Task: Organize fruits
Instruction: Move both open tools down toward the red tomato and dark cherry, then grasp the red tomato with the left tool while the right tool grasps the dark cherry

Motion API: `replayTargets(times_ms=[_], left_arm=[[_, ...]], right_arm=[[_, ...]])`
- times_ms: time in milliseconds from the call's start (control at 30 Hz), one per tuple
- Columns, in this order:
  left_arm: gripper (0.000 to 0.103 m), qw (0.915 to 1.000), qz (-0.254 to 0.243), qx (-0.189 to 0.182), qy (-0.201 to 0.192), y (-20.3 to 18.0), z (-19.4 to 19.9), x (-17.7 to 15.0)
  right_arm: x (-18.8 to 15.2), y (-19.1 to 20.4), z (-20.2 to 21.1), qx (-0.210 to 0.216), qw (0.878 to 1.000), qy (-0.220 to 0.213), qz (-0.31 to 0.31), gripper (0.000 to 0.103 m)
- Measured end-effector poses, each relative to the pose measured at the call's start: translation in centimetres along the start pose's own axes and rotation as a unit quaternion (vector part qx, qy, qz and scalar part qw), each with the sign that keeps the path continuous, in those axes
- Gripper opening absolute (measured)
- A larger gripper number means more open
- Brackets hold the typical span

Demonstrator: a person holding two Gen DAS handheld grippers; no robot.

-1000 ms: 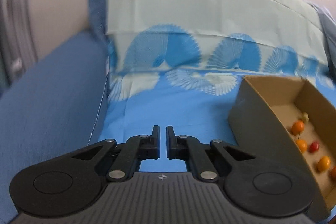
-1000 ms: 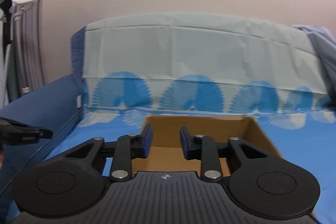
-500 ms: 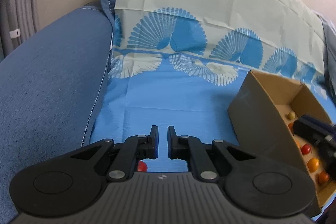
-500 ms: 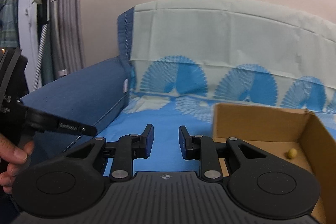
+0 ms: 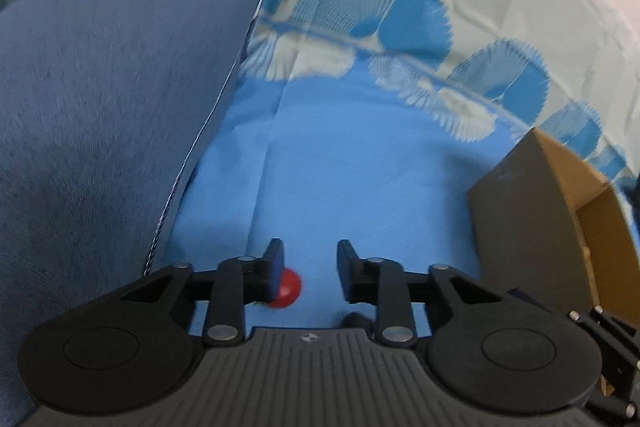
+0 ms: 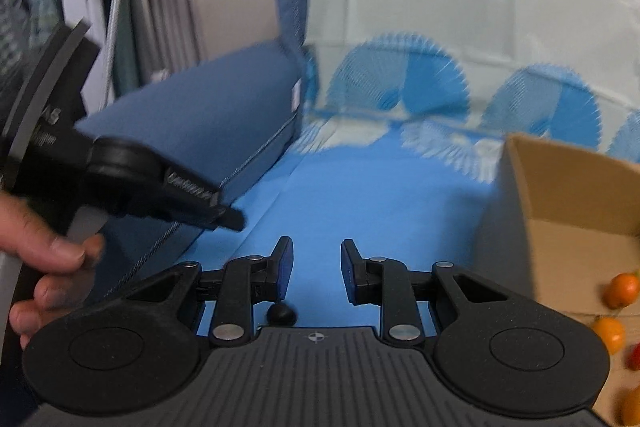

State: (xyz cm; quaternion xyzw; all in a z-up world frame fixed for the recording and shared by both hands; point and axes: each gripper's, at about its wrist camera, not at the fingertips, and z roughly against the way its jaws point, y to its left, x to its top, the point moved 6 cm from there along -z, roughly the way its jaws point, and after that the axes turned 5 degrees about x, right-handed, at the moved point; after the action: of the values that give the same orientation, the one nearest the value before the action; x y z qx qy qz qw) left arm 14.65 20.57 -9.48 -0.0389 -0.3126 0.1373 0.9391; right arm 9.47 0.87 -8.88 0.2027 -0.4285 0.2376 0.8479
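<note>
- Left wrist view: left gripper [image 5: 307, 269], jaws just opened to a moderate gap, nothing pressed between the pads.
- Small red fruit [image 5: 286, 294] (tomato-like) on the blue cloth [image 5: 340, 179], against the inner side of the left finger [image 5: 275, 267] and partly hidden behind it.
- Small dark round thing [image 5: 354, 319] on the cloth under the right finger; kind unclear.
- Dark blue sofa armrest [image 5: 104, 99] fills the left; the fan-patterned cloth runs up the backrest.
- Cardboard box [image 5: 532, 211] at right, near wall toward the camera, contents not visible here.
- Right wrist view: right gripper [image 6: 316, 269], pads apart by a narrow gap at its most closed setting, holding nothing, over bare cloth.
- Dark round fruit [image 6: 281, 313] lies just below its left finger.
- Box, same, at right: orange fruits [image 6: 621, 290] and a red one [image 6: 634, 357] on its floor.
- A person's hand [image 6: 48, 267] holds the other gripper at left.
</note>
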Motion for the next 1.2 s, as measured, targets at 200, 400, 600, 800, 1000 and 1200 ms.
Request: replayTargets(times_ms=[200, 400, 600, 800, 1000, 1200], left_arm=[[0.036, 0.9987, 0.0, 0.03, 0.041, 0.8, -2.6, -0.7], [0.039, 0.9973, 0.002, 0.033, 0.065, 1.4, -4.0, -1.0], [0.039, 0.9963, -0.014, 0.035, 0.078, 1.1, -5.0, -1.4], [0.039, 0.9942, -0.049, 0.045, 0.085, 0.1, -5.9, -1.9], [0.039, 0.9926, -0.069, 0.051, 0.086, -0.5, -6.4, -2.2], [0.036, 0.9903, -0.092, 0.061, 0.085, -1.2, -6.5, -2.5]], right_arm=[[-1.5, 0.9, -4.1, 0.007, 0.998, 0.062, -0.008, 0.046], [-3.1, 1.5, -7.7, 0.012, 0.993, 0.113, -0.02, 0.051], [-4.0, 2.2, -9.7, 0.012, 0.991, 0.132, -0.022, 0.051], [-4.5, 2.2, -10.7, 0.008, 0.99, 0.142, -0.018, 0.05], [-4.3, 2.1, -10.5, 0.005, 0.99, 0.137, -0.014, 0.032], [-4.4, 2.0, -10.2, 0.004, 0.991, 0.135, -0.006, 0.029]])
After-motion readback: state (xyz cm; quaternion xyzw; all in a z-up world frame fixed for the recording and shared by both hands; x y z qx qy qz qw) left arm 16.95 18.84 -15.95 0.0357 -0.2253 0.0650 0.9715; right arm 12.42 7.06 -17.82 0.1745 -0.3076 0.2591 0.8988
